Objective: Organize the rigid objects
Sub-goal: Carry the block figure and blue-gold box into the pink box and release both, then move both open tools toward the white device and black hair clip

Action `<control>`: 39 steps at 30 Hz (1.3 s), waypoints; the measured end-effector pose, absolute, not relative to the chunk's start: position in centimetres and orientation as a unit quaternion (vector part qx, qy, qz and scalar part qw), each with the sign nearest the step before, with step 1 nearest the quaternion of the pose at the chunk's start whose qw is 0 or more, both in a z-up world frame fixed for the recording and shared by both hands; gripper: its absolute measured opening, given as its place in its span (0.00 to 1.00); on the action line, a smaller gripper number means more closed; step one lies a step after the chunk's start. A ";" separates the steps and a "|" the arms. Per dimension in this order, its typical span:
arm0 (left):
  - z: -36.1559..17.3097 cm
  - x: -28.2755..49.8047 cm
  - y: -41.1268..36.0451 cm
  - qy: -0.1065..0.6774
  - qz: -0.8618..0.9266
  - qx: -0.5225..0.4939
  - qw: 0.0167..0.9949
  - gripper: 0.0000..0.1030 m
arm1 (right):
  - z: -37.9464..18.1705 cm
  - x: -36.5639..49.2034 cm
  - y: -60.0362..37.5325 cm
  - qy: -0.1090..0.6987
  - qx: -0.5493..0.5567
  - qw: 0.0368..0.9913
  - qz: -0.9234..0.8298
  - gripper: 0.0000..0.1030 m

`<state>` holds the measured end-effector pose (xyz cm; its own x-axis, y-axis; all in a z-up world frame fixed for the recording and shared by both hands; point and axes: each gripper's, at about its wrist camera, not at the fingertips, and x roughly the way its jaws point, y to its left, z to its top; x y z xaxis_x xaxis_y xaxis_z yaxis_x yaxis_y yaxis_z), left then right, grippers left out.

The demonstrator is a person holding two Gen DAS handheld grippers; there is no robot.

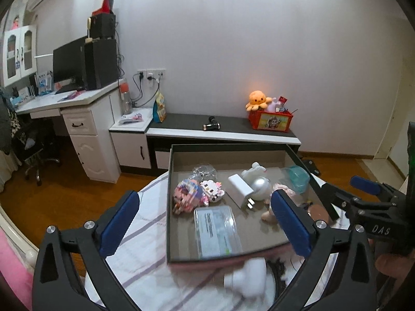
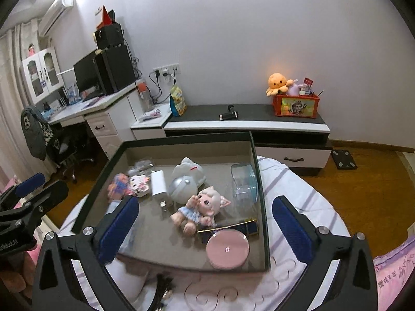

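From the left wrist camera, the left gripper (image 1: 205, 223) hovers over the near edge of a shallow dark-rimmed cardboard box (image 1: 225, 153) that sits on a round table covered in a white cloth with purple stripes (image 1: 145, 235). Its blue-padded fingers (image 1: 119, 223) are spread wide and hold nothing. Inside the box lie a pink pixel-block figure (image 1: 186, 194), a white and pink pixel-block cat (image 1: 213, 190), a white wall charger with metal prongs (image 1: 240, 188), a silver dome-shaped object (image 1: 260, 186), a white cat figurine (image 1: 254, 171), a clear rectangular plastic case with a label (image 1: 216, 230) and a translucent teal container (image 1: 297, 178). The right gripper (image 1: 363, 197) shows at the right edge, beside the box wall.

From the right wrist camera, the right gripper (image 2: 205, 229) is over the box's near right part, its fingers (image 2: 290, 229) wide apart and empty. A pink-eared doll in a blue dress (image 2: 201, 211) lies near the middle of the box, just beside a round pink compact (image 2: 227, 251) and a dark blue strip with gold trim (image 2: 233, 226). The left gripper (image 2: 28, 197) appears at the left edge, outside the box. A blurred white object (image 2: 129, 280) rests on the cloth in front of the box.
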<state>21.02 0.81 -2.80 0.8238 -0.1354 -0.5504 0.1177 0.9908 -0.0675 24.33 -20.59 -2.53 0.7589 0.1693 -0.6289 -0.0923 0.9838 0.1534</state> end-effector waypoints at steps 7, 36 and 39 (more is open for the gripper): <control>-2.7 16.5 1.9 0.288 -0.058 -0.021 0.956 1.00 | -0.5 19.4 -20.4 0.318 0.059 0.943 0.072 1.00; -4.3 6.3 1.2 0.300 -0.054 -0.019 0.952 1.00 | -1.9 8.2 -19.7 0.326 0.048 0.942 0.061 1.00; -4.4 6.2 1.2 0.301 -0.054 -0.019 0.952 1.00 | -1.9 8.1 -19.7 0.326 0.047 0.942 0.061 1.00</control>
<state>6.22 1.23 -4.41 0.8134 -0.1141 -0.5704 0.0907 0.9935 -0.0694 8.13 -19.70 -1.91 0.7799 0.1455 -0.6087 -0.0838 0.9881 0.1288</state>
